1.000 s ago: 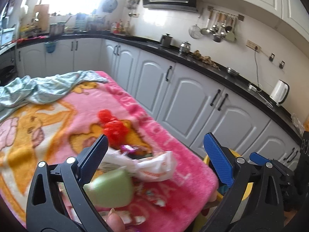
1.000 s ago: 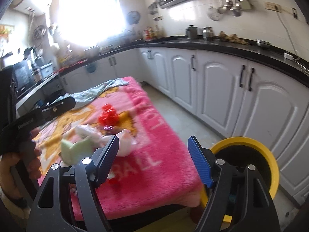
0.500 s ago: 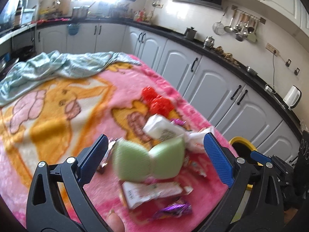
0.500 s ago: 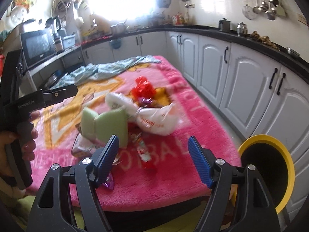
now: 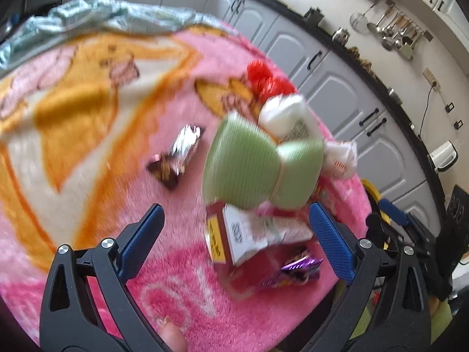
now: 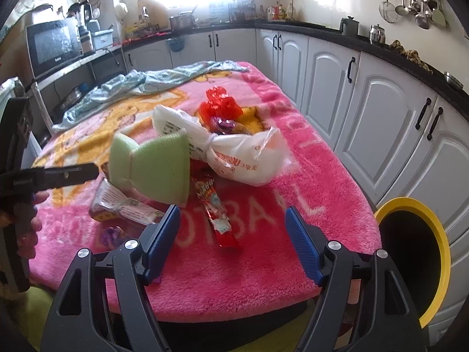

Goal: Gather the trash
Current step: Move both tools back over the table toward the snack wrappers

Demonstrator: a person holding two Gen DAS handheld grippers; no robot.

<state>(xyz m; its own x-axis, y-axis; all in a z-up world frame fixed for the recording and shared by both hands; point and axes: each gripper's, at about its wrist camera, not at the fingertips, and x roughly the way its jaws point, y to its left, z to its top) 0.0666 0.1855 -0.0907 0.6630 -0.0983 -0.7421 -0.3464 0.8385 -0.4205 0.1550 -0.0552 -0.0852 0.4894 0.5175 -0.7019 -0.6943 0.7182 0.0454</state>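
Note:
Trash lies on a pink blanket (image 6: pixel 263 252): a green sponge tied in the middle (image 6: pixel 152 167), also in the left wrist view (image 5: pixel 258 161), a knotted white plastic bag (image 6: pixel 234 152), red crumpled wrap (image 6: pixel 219 105), a red snack wrapper (image 6: pixel 217 214), a flattened carton (image 5: pixel 249 234), a purple wrapper (image 5: pixel 296 267) and a silver-brown wrapper (image 5: pixel 178 152). My left gripper (image 5: pixel 234 240) is open above the carton. My right gripper (image 6: pixel 231 240) is open over the red snack wrapper. The left gripper shows at the left of the right wrist view (image 6: pixel 58 176).
A black bin with a yellow rim (image 6: pixel 416 252) stands on the floor right of the table. A pale blue cloth (image 6: pixel 140 82) lies at the far end. White cabinets (image 6: pixel 381 111) and a black counter run behind.
Both grippers moved closer and lower over the trash pile. The left view tilted down and left, so the sponge and carton now sit between its fingers. Both stayed open.

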